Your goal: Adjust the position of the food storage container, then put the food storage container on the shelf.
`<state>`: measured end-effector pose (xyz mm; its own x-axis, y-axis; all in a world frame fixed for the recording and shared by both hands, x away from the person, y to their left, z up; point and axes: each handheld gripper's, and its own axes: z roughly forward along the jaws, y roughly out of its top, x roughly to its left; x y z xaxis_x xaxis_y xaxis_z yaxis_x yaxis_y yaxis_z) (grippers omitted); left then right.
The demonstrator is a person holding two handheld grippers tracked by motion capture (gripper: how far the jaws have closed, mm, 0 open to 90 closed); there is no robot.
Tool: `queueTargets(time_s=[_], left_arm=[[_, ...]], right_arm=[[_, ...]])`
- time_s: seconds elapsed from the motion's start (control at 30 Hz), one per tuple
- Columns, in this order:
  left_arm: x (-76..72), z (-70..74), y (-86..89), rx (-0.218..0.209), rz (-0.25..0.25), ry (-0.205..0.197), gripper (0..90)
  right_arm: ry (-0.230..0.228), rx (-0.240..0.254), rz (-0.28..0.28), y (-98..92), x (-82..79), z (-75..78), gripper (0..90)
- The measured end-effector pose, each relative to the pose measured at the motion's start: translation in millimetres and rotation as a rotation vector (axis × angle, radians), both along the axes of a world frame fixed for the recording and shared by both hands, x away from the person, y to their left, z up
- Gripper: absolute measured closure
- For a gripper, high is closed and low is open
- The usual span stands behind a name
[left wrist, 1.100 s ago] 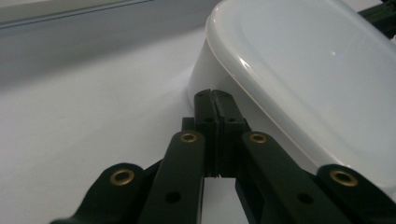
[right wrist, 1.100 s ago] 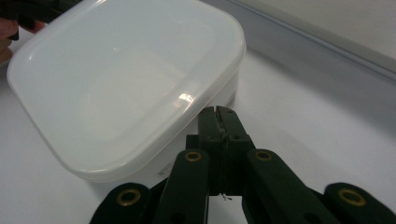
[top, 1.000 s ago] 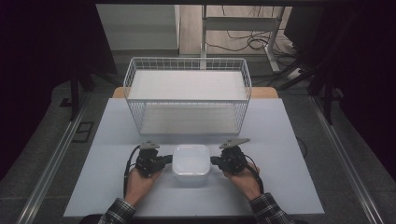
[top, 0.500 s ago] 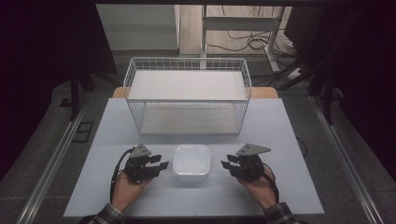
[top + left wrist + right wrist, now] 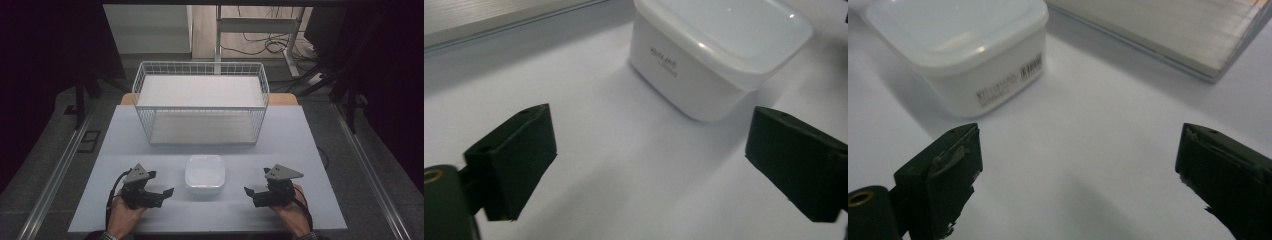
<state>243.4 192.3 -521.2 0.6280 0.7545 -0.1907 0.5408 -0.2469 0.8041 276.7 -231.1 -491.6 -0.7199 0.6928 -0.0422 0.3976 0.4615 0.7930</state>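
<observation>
A white lidded plastic container (image 5: 205,172) sits on the white table (image 5: 300,150), near the front middle. My left gripper (image 5: 162,187) rests to its left, jaws pointing at it with a clear gap between. In the left gripper view the container (image 5: 724,45) stands ahead and to the right of the open gripper (image 5: 654,155), which holds nothing. My right gripper (image 5: 252,192) lies to the container's right, also apart from it. In the right gripper view the container (image 5: 958,45) is ahead and to the left, and the gripper (image 5: 1083,165) is wide open with nothing in it.
A white wire basket (image 5: 200,102) with a pale board in its bottom stands at the back middle of the table; its lower edge (image 5: 1168,30) shows in the right gripper view. Dark floor, cables and a metal stand lie beyond the table.
Both grippers were against the container's sides a second ago. They have drawn outward and back toward the person, and the container stays where it was.
</observation>
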Motion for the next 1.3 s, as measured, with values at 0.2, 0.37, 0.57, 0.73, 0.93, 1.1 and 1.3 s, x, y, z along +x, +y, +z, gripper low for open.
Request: queueTargets(time_s=[0.2, 0.37, 0.57, 0.73, 0.93, 1.1, 1.3], left_arm=[[1.4, -4.7, -2.4, 0.034, -0.018, -0.032, 3.0], [3.8, -6.3, -4.0, 0.049, -0.020, -0.031, 2.5], [7.3, -1.0, -1.0, 0.016, -0.019, 0.007, 5.2], [11.9, 6.9, -5.2, 0.014, -0.042, 0.031, 3.6], [17.4, 13.7, -12.4, -0.008, -0.088, 0.040, 3.9], [22.3, 18.5, -19.1, -0.015, -0.115, 0.043, 6.9], [29.1, 25.6, -27.5, -0.011, -0.125, 0.043, 11.0]], right_arm=[[0.052, 0.019, 0.001, -5.4, 4.3, -7.1, 0.7], [0.051, 0.038, -0.002, -7.3, 5.5, -5.8, 0.7], [0.066, 0.080, 0.008, -3.9, 7.4, -4.6, 0.8], [0.080, 0.083, 0.013, 8.6, 9.3, 1.3, 0.6], [0.115, 0.099, -0.003, 20.0, 15.2, 7.7, 0.0], [0.132, 0.102, 0.006, 27.1, 18.2, 10.7, 0.0], [0.176, 0.083, 0.030, 41.5, 24.6, 14.7, 1.2]])
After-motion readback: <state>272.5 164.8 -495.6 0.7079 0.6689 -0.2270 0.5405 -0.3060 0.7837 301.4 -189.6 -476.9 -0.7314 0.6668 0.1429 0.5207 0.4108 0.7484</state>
